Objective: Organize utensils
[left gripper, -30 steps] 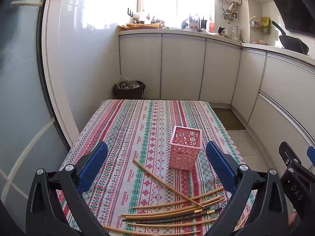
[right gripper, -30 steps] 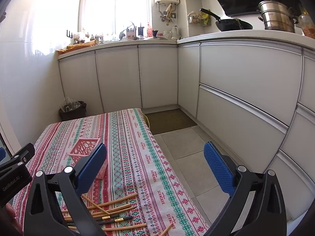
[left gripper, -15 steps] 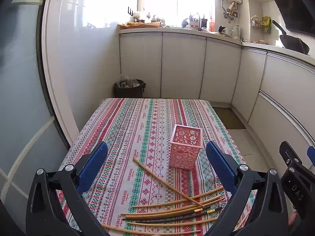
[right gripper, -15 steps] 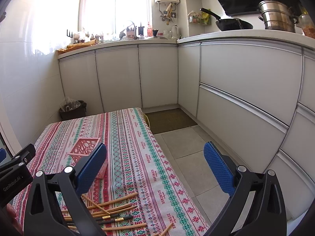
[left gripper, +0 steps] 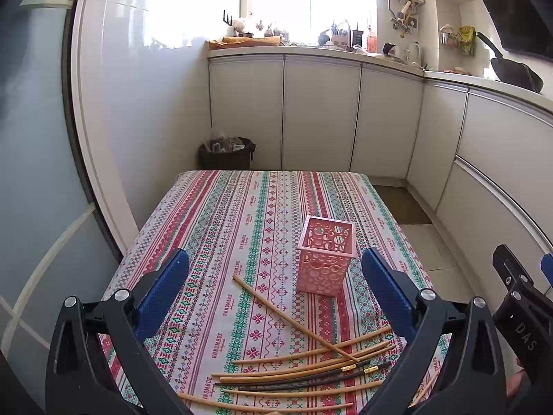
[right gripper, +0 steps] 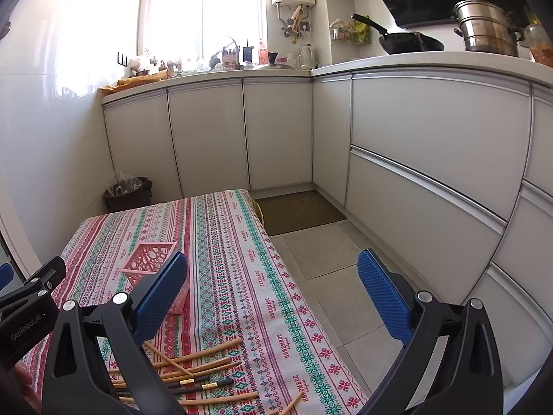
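Observation:
A pink perforated holder (left gripper: pixel 325 257) stands upright and empty on the striped tablecloth (left gripper: pixel 242 214). Several wooden chopsticks (left gripper: pixel 304 356) and two dark ones with gold bands (left gripper: pixel 311 377) lie loose near the table's front edge. My left gripper (left gripper: pixel 274 297) is open and empty above them, just short of the holder. My right gripper (right gripper: pixel 273 297) is open and empty over the table's right edge, with the holder (right gripper: pixel 152 266) behind its left finger and the chopsticks (right gripper: pixel 193 363) below.
A dark bin (left gripper: pixel 226 154) stands on the floor beyond the table. White cabinets (right gripper: pixel 432 159) run along the back and right. A brown mat (right gripper: pixel 297 211) lies on the tiled floor to the right of the table.
Both grippers have stayed open; the left view has shifted slightly, otherwise nothing has moved.

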Demonstrator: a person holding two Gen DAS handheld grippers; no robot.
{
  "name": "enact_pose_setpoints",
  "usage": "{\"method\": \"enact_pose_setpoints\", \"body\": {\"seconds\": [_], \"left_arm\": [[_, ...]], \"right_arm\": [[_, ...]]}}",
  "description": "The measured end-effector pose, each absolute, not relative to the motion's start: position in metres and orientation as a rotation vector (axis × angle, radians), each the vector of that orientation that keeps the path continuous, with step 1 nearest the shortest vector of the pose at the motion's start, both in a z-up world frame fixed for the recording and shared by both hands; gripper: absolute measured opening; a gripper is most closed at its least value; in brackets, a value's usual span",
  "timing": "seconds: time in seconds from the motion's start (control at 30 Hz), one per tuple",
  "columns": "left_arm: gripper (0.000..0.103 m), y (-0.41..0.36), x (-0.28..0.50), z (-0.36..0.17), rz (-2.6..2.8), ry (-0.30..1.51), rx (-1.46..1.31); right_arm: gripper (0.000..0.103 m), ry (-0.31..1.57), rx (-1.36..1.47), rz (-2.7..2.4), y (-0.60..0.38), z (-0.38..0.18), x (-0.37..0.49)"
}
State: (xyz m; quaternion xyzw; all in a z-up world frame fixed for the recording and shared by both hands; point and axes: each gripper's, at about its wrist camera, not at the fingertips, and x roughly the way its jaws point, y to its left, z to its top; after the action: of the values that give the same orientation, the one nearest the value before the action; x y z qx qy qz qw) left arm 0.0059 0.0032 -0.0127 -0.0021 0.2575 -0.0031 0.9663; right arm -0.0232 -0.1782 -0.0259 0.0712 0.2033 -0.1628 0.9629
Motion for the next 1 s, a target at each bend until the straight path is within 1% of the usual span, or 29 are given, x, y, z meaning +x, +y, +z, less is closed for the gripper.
{"method": "enact_pose_setpoints", "body": {"seconds": [0.73, 0.83, 1.0], "left_arm": [[0.096, 0.0, 0.009, -0.016, -0.019, 0.544, 0.018], [0.096, -0.007, 0.018, -0.021, -0.116, 0.593, 0.081], [0.096, -0.038, 0.027, -0.054, -0.449, 0.786, 0.308]], "right_arm": [[0.096, 0.424, 0.16, -0.337, -0.184, -0.027, -0.024], [0.096, 0.489, 0.261, -0.32, -0.204, -0.033, -0.021], [0.096, 0.72, 0.643, -0.223, -0.26, -0.068, -0.01]]}}
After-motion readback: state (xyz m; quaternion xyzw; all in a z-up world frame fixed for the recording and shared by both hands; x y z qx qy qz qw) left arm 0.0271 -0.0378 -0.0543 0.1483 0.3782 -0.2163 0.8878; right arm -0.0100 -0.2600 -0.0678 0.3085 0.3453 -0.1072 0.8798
